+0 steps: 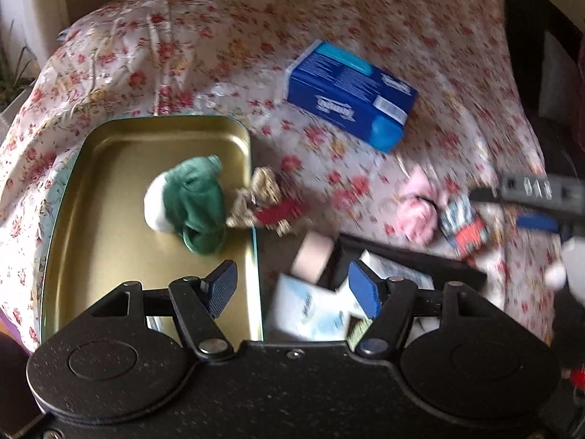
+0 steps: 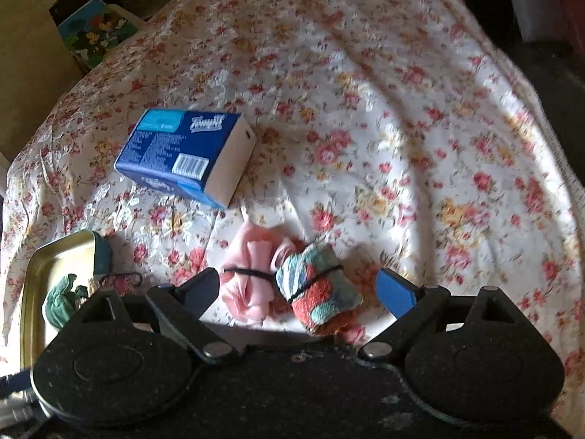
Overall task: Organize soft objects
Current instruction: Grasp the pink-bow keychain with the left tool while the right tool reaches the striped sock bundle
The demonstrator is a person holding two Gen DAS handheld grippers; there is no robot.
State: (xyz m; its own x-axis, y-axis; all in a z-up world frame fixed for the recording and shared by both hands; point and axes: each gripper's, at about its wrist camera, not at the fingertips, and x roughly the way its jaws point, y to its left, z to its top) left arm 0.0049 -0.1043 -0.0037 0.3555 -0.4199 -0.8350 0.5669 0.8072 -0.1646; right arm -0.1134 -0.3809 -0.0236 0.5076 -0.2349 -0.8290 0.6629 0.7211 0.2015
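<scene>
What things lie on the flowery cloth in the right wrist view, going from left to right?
Gold tin tray with a green cloth bundle in it → blue tissue box, farther back → pink cloth bundle → red, blue and white striped bundle, touching the pink one.

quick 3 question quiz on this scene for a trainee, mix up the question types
1. True or false: the green cloth lies inside the gold tin.
2. Multiple choice: what lies between the open fingers of the right gripper? A) the blue box B) the pink bundle and the striped bundle C) nothing
3. Fill in: the left gripper is open and holds ____.

Key: 1 true; 2 B; 3 nothing
</scene>
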